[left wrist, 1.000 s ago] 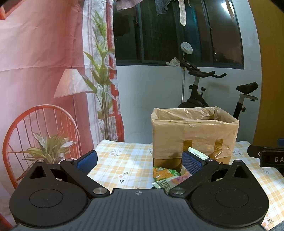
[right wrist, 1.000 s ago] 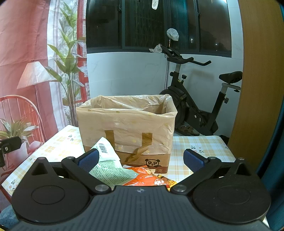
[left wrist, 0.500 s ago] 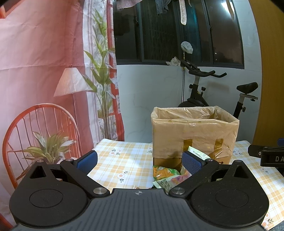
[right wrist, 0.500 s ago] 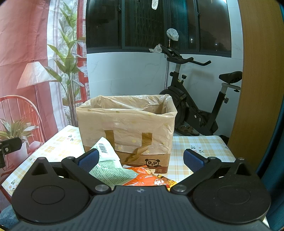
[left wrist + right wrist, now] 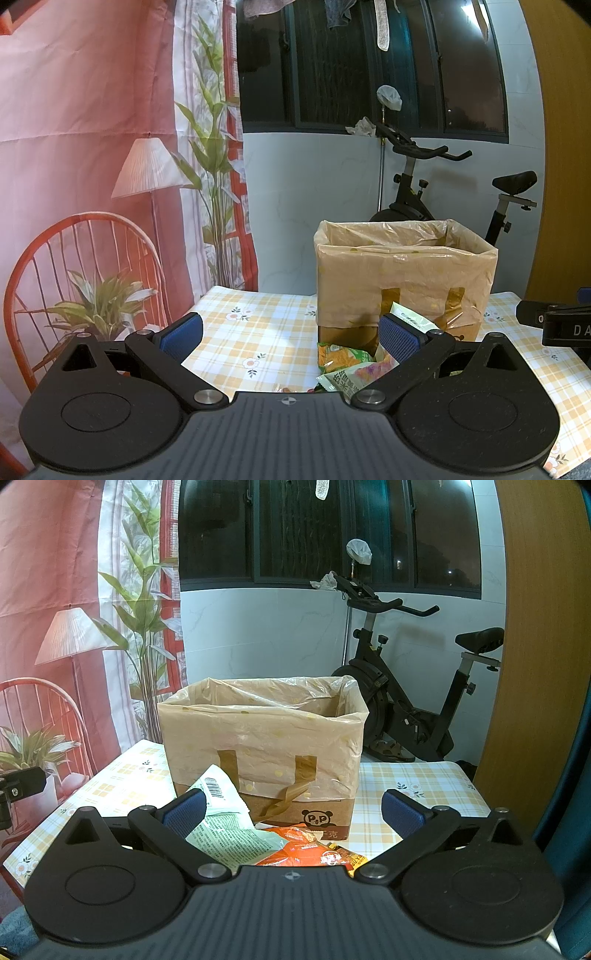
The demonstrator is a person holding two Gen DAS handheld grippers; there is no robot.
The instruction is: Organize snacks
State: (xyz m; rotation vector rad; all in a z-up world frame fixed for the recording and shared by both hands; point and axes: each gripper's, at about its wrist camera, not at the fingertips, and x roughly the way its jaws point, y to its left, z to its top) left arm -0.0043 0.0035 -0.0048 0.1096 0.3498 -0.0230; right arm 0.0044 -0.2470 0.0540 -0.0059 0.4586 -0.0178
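A cardboard box (image 5: 402, 273) lined with a clear plastic bag stands on the checked tablecloth; it also shows in the right wrist view (image 5: 264, 746). Snack packets lie in front of it: a green packet (image 5: 341, 356) and a pale green one (image 5: 354, 378) in the left wrist view, a pale green packet with a barcode (image 5: 225, 827) and an orange-red packet (image 5: 306, 847) in the right wrist view. My left gripper (image 5: 290, 332) is open and empty, short of the packets. My right gripper (image 5: 293, 810) is open and empty above the packets.
The checked table (image 5: 258, 328) ends at its left edge near an orange chair (image 5: 85, 266) and a potted plant (image 5: 99, 302). An exercise bike (image 5: 406, 701) stands behind the table. A wooden panel (image 5: 535, 664) is at the right. The other gripper's body (image 5: 557, 325) shows at the right edge.
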